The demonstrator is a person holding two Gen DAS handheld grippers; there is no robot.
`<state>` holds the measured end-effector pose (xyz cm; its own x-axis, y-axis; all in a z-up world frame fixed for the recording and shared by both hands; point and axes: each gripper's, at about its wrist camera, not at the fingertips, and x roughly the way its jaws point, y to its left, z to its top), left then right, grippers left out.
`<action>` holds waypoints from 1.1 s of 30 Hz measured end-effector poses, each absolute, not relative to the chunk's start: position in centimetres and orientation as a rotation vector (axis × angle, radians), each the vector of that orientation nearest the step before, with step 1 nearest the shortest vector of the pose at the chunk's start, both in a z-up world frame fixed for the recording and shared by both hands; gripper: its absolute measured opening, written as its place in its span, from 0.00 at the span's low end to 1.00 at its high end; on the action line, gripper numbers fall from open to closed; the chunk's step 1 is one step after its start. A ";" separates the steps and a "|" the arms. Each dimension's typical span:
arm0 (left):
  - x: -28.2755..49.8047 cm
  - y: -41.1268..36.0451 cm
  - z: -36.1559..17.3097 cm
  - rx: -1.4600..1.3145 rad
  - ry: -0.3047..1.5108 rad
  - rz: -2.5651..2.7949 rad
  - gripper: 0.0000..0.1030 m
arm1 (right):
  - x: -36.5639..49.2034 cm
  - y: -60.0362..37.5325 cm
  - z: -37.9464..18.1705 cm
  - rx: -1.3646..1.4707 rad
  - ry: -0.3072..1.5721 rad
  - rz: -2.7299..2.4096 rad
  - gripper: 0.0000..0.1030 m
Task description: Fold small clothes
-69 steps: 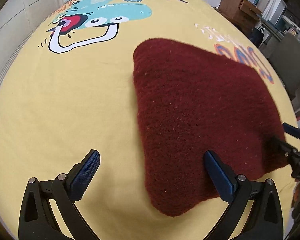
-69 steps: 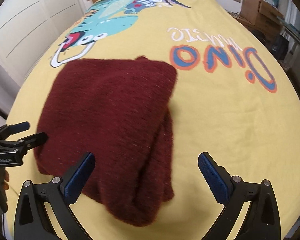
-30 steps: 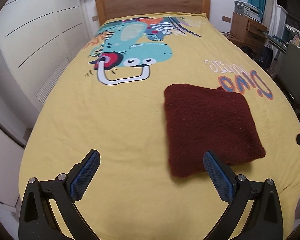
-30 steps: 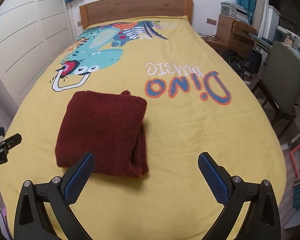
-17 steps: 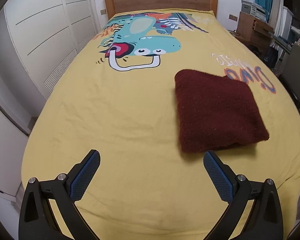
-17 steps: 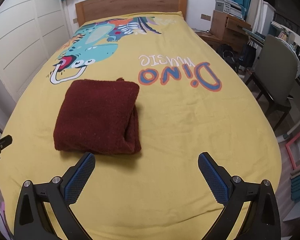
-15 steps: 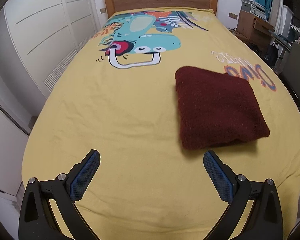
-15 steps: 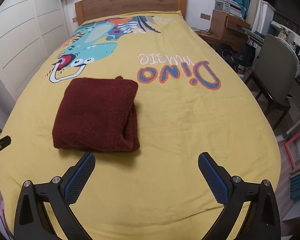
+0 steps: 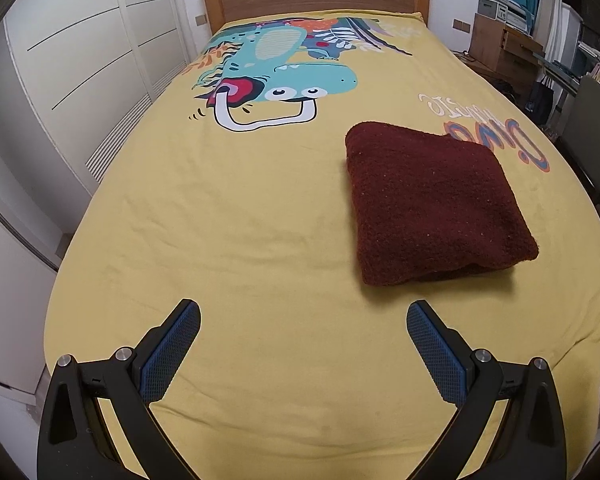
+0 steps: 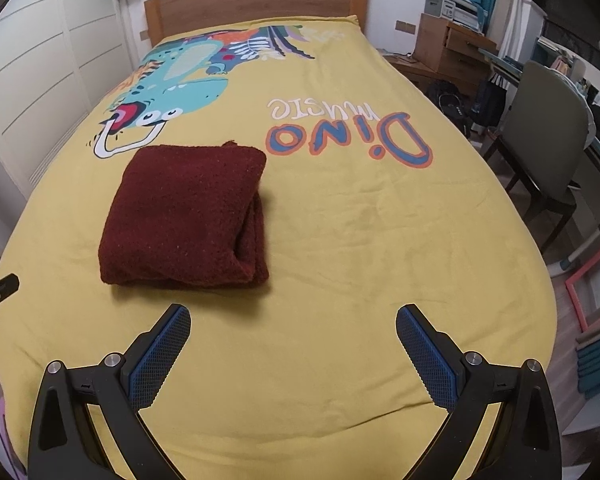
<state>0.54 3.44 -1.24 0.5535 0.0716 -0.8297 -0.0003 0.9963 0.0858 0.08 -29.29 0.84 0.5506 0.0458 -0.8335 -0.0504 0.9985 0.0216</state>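
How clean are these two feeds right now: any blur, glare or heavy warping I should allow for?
Left wrist view: sharp, no glare; fisheye bows the yellow bedspread edges, dark corner vignette; the folded maroon garment casts a soft shadow at its near edge. Right wrist view: equally crisp, same barrel warp; the chair leans at the rim. Each claw, left and right, is in focus.
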 end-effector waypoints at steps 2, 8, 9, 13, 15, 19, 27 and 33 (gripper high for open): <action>0.6 3.5 -1.2 0.080 0.983 0.043 0.99 | 0.0 -29.2 0.9 -0.008 0.987 0.060 1.00; 0.5 3.6 -1.1 0.080 0.980 0.045 0.99 | -0.1 -29.1 1.0 -0.009 0.991 0.064 1.00; 0.5 3.6 -1.1 0.079 0.979 0.048 0.99 | -0.1 -29.1 1.0 -0.010 0.990 0.065 1.00; 0.5 3.6 -1.0 0.084 0.976 0.042 0.99 | -0.2 -29.0 1.1 -0.010 0.989 0.068 1.00; 0.5 3.6 -1.0 0.087 0.976 0.039 0.99 | -0.2 -29.0 1.2 -0.010 0.987 0.069 1.00; 0.5 3.5 -0.9 0.087 0.974 0.038 0.99 | -0.2 -29.0 1.4 -0.009 0.986 0.072 1.00; 0.7 3.6 -1.1 0.090 0.986 0.039 0.99 | -0.2 -29.1 1.6 -0.001 0.992 0.074 1.00; 0.7 3.4 -1.2 0.092 0.989 0.038 0.99 | -0.2 -29.1 1.5 -0.003 0.996 0.077 1.00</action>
<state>0.68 3.44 -1.20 0.5489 0.0740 -0.8326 0.0094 0.9955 0.0946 -0.16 -29.10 1.48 0.5411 0.0631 -0.8386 -0.0659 0.9973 0.0325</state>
